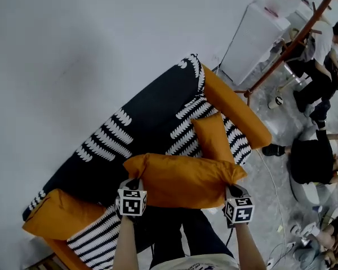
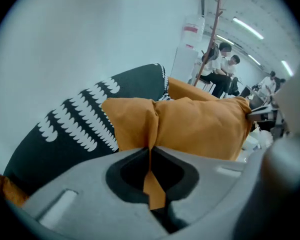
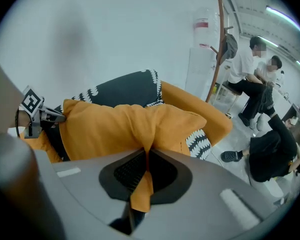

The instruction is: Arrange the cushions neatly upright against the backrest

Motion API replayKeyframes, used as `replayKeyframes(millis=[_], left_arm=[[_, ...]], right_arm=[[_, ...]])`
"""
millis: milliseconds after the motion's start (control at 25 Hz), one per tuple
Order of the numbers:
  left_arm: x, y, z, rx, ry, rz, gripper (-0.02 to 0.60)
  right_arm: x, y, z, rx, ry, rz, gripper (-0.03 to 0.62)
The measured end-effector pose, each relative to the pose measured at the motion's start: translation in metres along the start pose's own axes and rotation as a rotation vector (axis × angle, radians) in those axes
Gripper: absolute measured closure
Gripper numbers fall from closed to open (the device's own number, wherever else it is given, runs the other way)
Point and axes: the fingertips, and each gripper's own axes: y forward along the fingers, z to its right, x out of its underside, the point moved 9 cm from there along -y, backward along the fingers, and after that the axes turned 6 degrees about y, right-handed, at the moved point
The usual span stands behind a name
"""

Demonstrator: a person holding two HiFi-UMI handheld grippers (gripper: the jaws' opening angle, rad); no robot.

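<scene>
A large orange cushion (image 1: 183, 179) hangs in the air in front of the sofa, held by its two near corners. My left gripper (image 1: 133, 181) is shut on the cushion's left corner; a pinched fold of orange fabric (image 2: 151, 134) runs between its jaws. My right gripper (image 1: 235, 189) is shut on the right corner, with the fabric (image 3: 142, 184) bunched between its jaws. Behind the cushion is the sofa's black backrest (image 1: 141, 122) with white patterned stripes. A smaller orange cushion (image 1: 213, 138) stands tilted on the seat near the right armrest (image 1: 236, 108).
The sofa's left orange armrest (image 1: 59, 215) is at the lower left. A white wall (image 1: 73, 38) backs the sofa. A wooden coat stand (image 1: 293, 44) and a white cabinet (image 1: 253, 38) stand to the right, with people (image 1: 312, 162) sitting on the floor beyond.
</scene>
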Motion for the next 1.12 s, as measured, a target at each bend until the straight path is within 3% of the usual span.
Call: replayKeyframes(millis=[600, 880, 1120], left_arm=[[0.054, -0.135, -0.074, -0.246, -0.255, 0.155, 0.574], [0.08, -0.169, -0.11, -0.357, -0.404, 0.2, 0.572], [0.098, -0.176, -0.135, -0.423, -0.489, 0.188, 0.572]], right_arm=[[-0.097, -0.01, -0.128, -0.21, -0.336, 0.116, 0.572], [-0.156, 0.015, -0.204, -0.335, -0.536, 0.141, 0.572], [-0.191, 0.046, -0.262, -0.417, -0.694, 0.132, 0.571]])
